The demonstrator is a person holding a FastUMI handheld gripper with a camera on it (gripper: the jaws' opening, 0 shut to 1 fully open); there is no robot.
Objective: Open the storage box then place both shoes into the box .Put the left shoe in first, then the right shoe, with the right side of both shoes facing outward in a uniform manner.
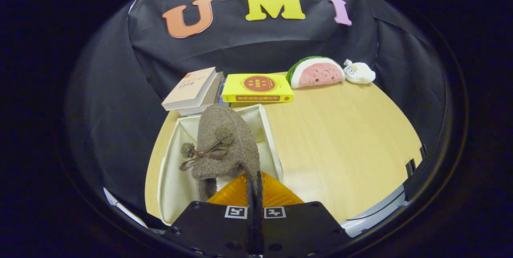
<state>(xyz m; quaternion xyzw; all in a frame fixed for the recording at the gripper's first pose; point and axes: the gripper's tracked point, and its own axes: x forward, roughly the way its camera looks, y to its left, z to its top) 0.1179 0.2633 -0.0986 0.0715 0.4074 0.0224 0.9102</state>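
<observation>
A grey-brown felt shoe (226, 142) with a brown cord bow and pompoms hangs over the open white storage box (273, 146). My gripper (253, 178) is shut on the shoe's heel edge, both fingers pinching the thin felt rim. The toe points away from me toward the books, and the shoe's opening faces down into the box. The box stands on the pale wooden table (344, 138), its white fabric lining visible to the left of the shoe. The shoe hides most of the inside of the box.
Beyond the box lie a stack of books (192, 89) and a yellow book (257, 88). A watermelon-slice plush (316, 72) and a small white plush (359, 72) sit at the table's far side. Bare tabletop stretches to the right of the box.
</observation>
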